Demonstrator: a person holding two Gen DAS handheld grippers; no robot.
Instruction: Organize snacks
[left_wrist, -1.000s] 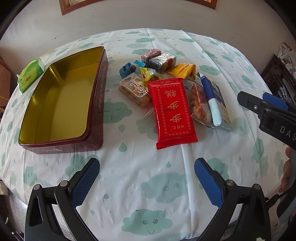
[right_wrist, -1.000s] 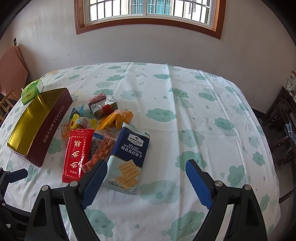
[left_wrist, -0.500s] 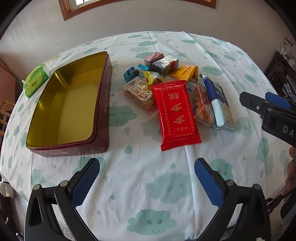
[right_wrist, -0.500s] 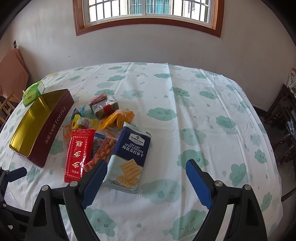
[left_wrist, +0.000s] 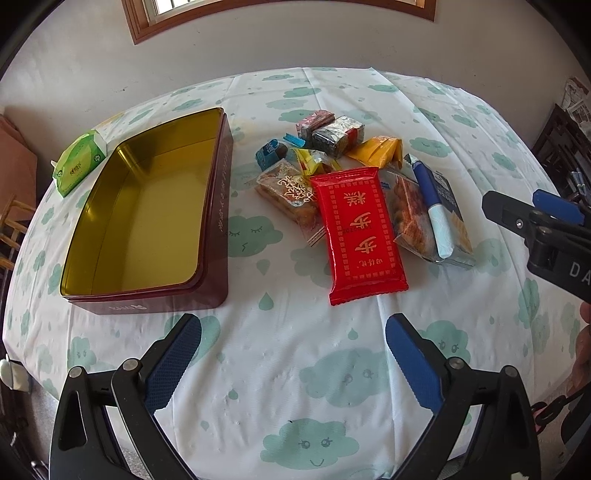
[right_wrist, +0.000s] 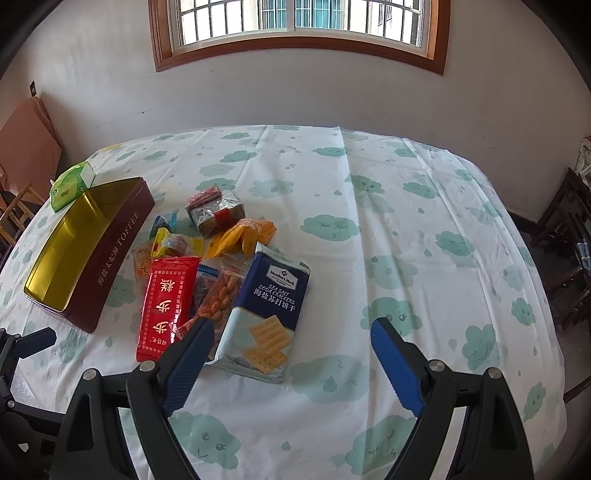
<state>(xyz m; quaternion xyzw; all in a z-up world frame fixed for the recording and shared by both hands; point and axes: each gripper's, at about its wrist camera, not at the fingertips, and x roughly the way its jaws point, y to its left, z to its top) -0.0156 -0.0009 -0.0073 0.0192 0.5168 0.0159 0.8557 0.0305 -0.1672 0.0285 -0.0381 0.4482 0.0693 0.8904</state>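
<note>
Both hand-held grippers, left (left_wrist: 293, 354) and right (right_wrist: 291, 354), hover wide open and empty over the counter (right_wrist: 406, 229). Beyond them the snacks (left_wrist: 354, 199) lie heaped, red pack (left_wrist: 358, 236) nearest, beside the open tin (left_wrist: 147, 218); a green box (left_wrist: 77, 162) sits behind it.

Left gripper (left_wrist: 293, 356) & right gripper (right_wrist: 291, 360): black plastic frames w/ silver screws, blue ribbed finger pads (left_wrist: 173, 363). White "DA" lettering on right one's body. Bit of bare skin at edge.
</note>
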